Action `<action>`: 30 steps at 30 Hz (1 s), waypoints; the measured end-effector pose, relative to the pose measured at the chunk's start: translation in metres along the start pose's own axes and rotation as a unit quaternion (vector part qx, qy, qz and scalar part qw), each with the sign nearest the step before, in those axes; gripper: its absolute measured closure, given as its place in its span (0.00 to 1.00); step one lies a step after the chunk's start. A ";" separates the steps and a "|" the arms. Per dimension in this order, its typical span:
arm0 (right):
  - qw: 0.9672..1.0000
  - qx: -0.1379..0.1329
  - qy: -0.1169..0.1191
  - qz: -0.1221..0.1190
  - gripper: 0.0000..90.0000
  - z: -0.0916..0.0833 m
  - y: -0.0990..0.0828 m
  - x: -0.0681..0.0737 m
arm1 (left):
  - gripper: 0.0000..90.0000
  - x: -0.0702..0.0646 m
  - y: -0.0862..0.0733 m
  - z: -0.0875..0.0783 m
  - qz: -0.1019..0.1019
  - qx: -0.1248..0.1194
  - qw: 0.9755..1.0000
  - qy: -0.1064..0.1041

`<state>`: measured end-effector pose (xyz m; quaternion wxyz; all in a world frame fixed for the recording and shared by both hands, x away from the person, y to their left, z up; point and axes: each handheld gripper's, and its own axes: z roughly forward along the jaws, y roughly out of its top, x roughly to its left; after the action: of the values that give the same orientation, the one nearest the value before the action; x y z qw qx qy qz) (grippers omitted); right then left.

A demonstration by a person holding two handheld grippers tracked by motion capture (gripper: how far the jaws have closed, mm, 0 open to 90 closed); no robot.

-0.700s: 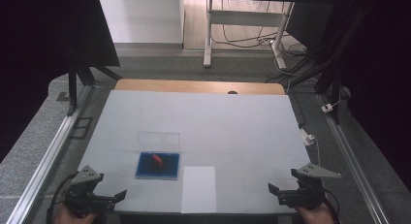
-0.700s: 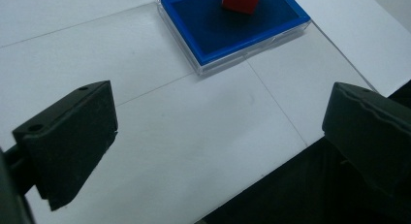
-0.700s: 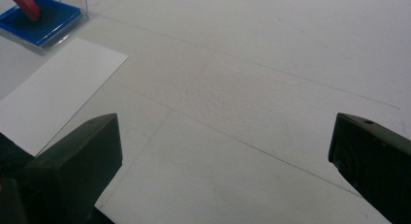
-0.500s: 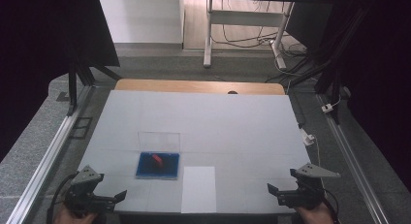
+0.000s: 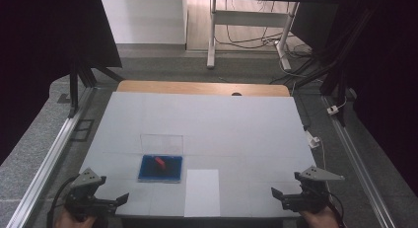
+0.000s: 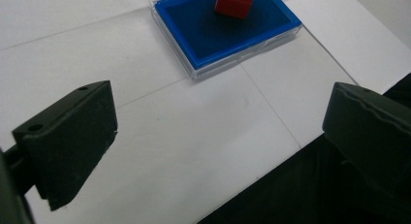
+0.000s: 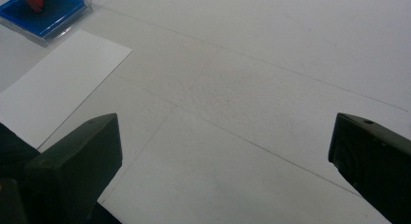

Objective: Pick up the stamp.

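Waiting at the near edge, both claws stood wide and empty — left gripper (image 5: 106,202) and right gripper (image 5: 286,198) well apart, neither touching anything. The red stamp (image 5: 160,162) sat on the blue ink pad (image 5: 160,170) in its clear case, lid (image 5: 161,142) raised behind, just beside the white paper sheet (image 5: 201,192). Likely risks: a jaw catching the upright lid and dragging the case, or the stamp tipping if pinched off-centre; loose paper could slide. Surface — a white table cover (image 5: 222,124), seamed, with a wooden strip (image 5: 197,88) at the far edge. Beyond it were dark curtains, a desk frame (image 5: 213,35) and floor cables.
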<state>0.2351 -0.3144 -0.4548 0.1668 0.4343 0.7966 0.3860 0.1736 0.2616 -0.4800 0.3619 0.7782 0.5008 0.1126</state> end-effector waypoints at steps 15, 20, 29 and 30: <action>1.000 0.005 0.000 -0.007 0.00 0.001 0.001 0.001 | 0.00 -0.003 0.003 -0.002 0.011 -0.005 1.000 0.017; 1.000 0.005 0.000 -0.007 0.00 0.001 0.000 0.001 | 0.00 -0.006 0.006 -0.002 0.017 -0.009 1.000 0.015; 1.000 0.010 0.002 -0.012 0.00 0.001 0.000 0.002 | 0.00 -0.007 0.016 0.001 0.028 -0.024 0.999 -0.005; 1.000 0.009 0.002 -0.012 0.00 0.001 0.000 0.002 | 0.00 -0.007 0.016 0.001 0.028 -0.024 0.999 -0.005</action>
<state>0.2348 -0.3120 -0.4551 0.1661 0.4252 0.8058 0.3773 0.1816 0.2514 -0.4689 0.3796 0.7835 0.4743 0.1303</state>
